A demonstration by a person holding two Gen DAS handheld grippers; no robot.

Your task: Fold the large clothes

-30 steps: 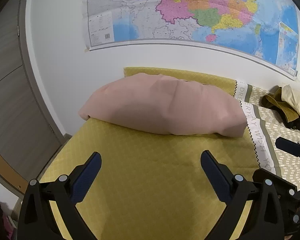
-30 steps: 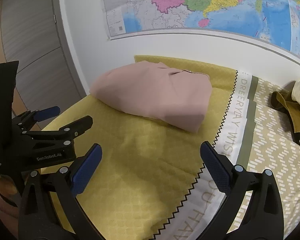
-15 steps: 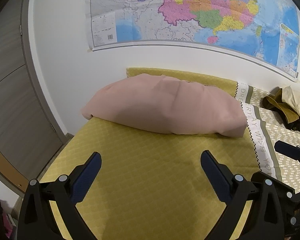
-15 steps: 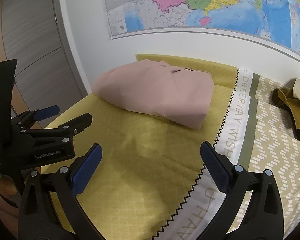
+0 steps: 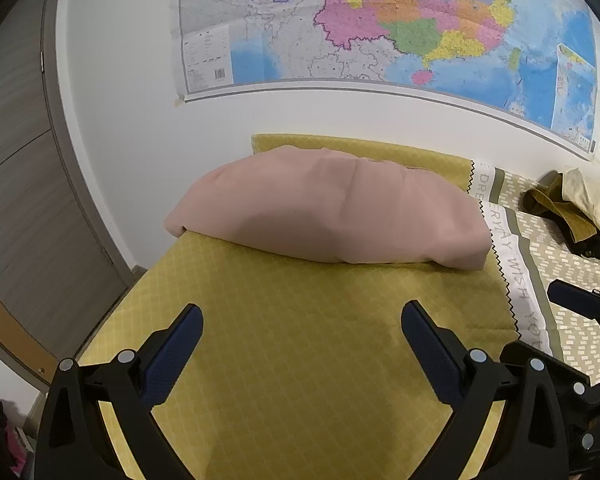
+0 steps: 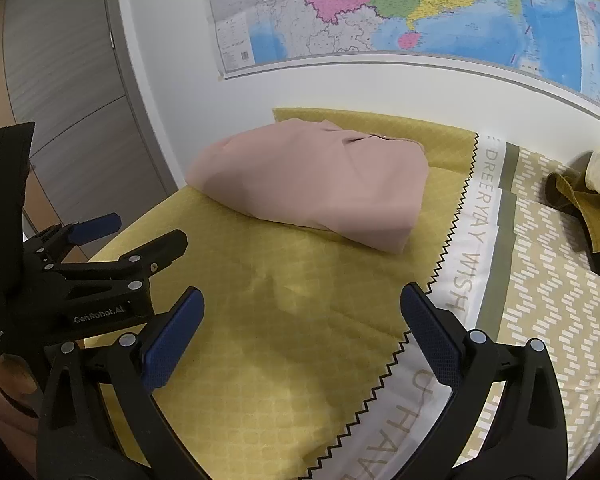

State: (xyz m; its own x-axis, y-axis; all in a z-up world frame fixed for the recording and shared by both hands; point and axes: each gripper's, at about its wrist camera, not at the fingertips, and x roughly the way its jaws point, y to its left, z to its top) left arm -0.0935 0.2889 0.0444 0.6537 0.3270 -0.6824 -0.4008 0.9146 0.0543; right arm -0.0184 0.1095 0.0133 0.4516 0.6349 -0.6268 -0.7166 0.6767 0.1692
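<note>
1. My left claw (image 5: 302, 316) hangs with its blue-padded fingers spread wide, gripping nothing, above the yellow bedspread (image 5: 300, 360).
2. My right claw (image 6: 302, 306) is spread just as wide and empty, over the same bedspread.
3. The folded pink garment (image 5: 328, 210) lies on the bedspread beyond both claws, well apart from them.
4. Right of the garment lies a pile of tan clothes (image 6: 596, 196).
5. Above the garment, a map (image 5: 380, 28) hangs on the wall.

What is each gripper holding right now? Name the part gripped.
Nothing. The left gripper and right gripper are open and empty, short of the folded pink garment.
</note>
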